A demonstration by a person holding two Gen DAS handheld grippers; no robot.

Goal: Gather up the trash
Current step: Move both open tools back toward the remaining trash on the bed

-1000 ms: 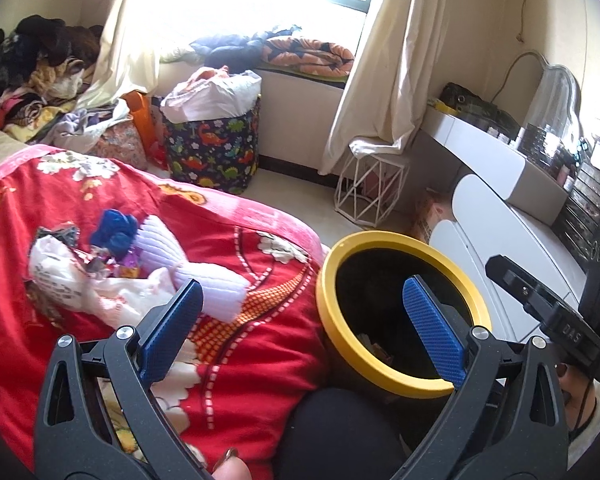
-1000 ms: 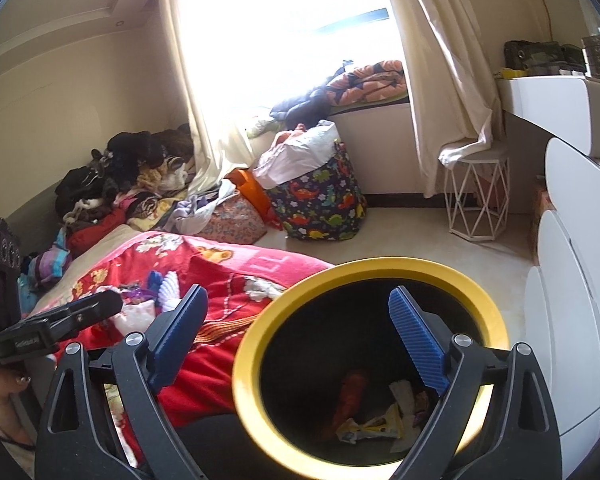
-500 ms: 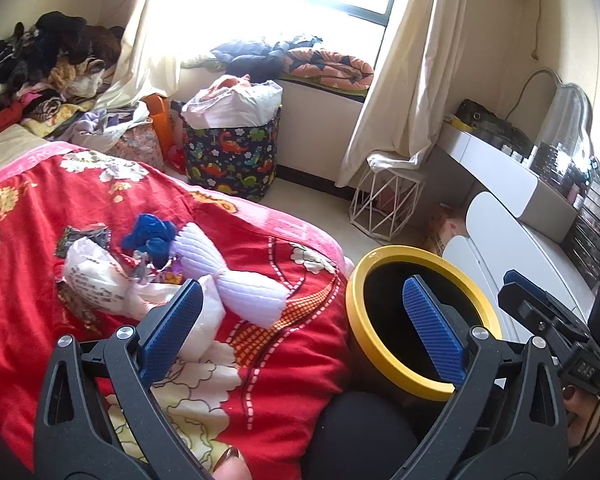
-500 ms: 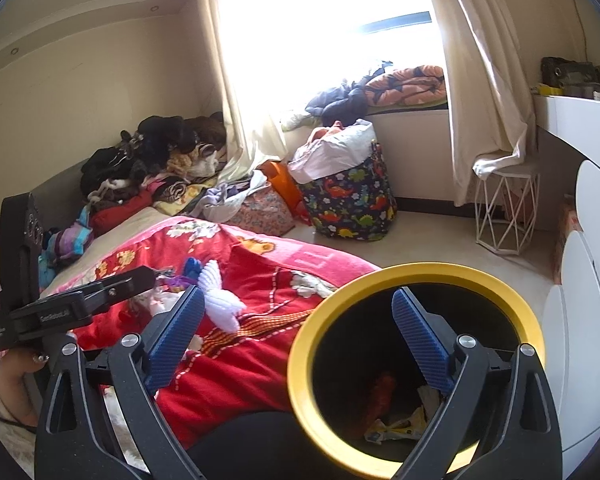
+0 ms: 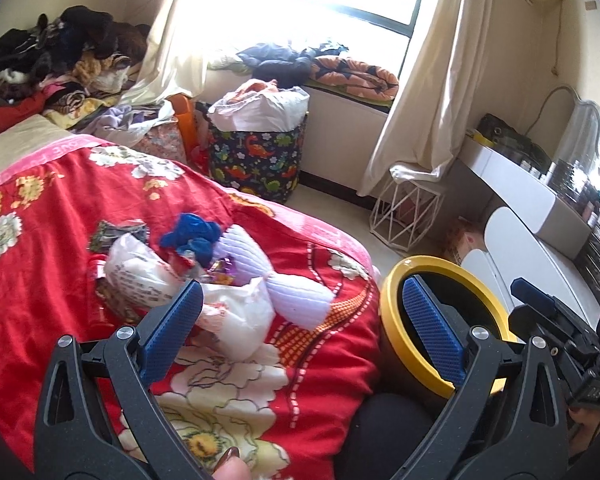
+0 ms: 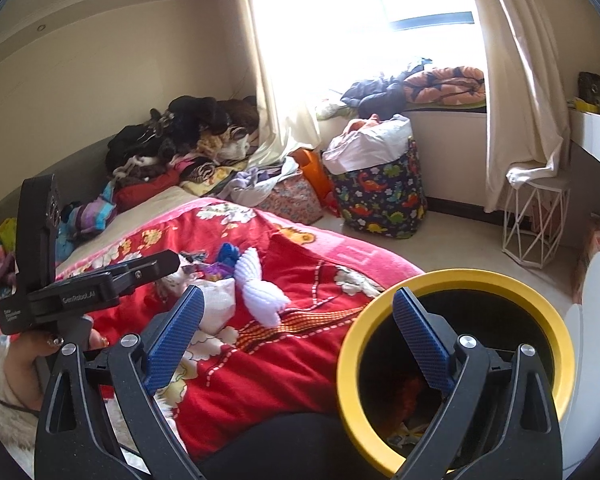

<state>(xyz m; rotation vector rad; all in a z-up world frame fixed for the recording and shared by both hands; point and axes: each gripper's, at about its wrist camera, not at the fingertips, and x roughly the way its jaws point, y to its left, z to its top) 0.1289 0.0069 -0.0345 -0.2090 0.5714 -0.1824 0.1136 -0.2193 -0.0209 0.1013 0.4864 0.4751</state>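
Both grippers empty, fingers apart: left gripper over the trash pile on the red blanket; right gripper beside the yellow bin. Risk: snagging blanket, or scattering loose wrappers.

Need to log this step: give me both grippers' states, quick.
Left gripper: open, holding nothing, over the trash pile on the red blanket.
Right gripper: open, empty, beside the yellow-rimmed bin.

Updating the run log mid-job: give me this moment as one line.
left gripper: open, empty | right gripper: open, empty | trash pile: on red blanket | yellow-rimmed bin: holds scraps
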